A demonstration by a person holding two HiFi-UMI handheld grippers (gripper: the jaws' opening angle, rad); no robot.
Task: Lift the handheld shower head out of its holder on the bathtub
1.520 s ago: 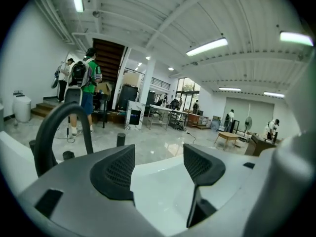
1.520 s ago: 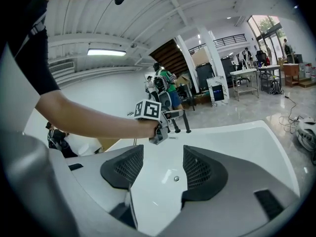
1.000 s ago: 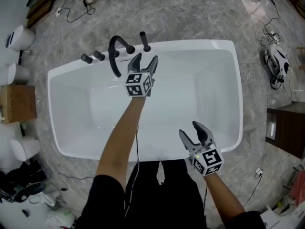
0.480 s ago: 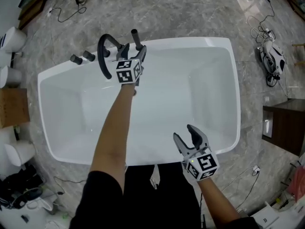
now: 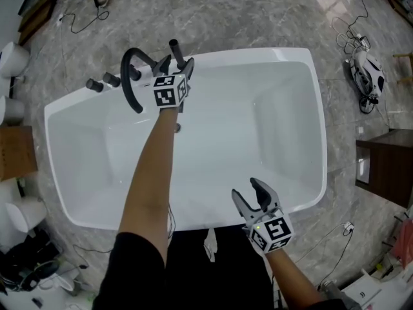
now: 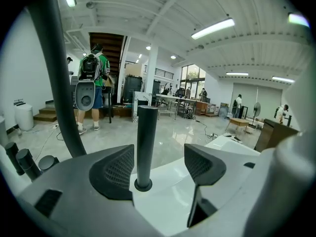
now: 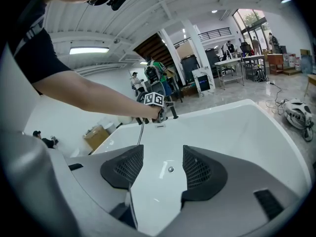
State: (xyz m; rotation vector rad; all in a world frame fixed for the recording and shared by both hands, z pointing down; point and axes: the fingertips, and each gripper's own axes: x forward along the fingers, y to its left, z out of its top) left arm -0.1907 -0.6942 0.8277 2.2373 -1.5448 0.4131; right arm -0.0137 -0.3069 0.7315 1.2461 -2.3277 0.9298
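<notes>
to my left a cardboard box (image 5: pixel 14 150) sits on the grey marble floor (image 5: pixel 258 18); far right a white machine (image 5: pixel 369 82), nearer a dark cabinet (image 5: pixel 386 173).

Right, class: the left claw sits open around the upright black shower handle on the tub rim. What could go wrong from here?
1. The shower handle stands off-centre in the left claw, near one pad. Closing may shove it sideways in its holder rather than clamp it squarely.
2. The curved spout rises close beside the claw, so a tilted lift could knock it.
</notes>
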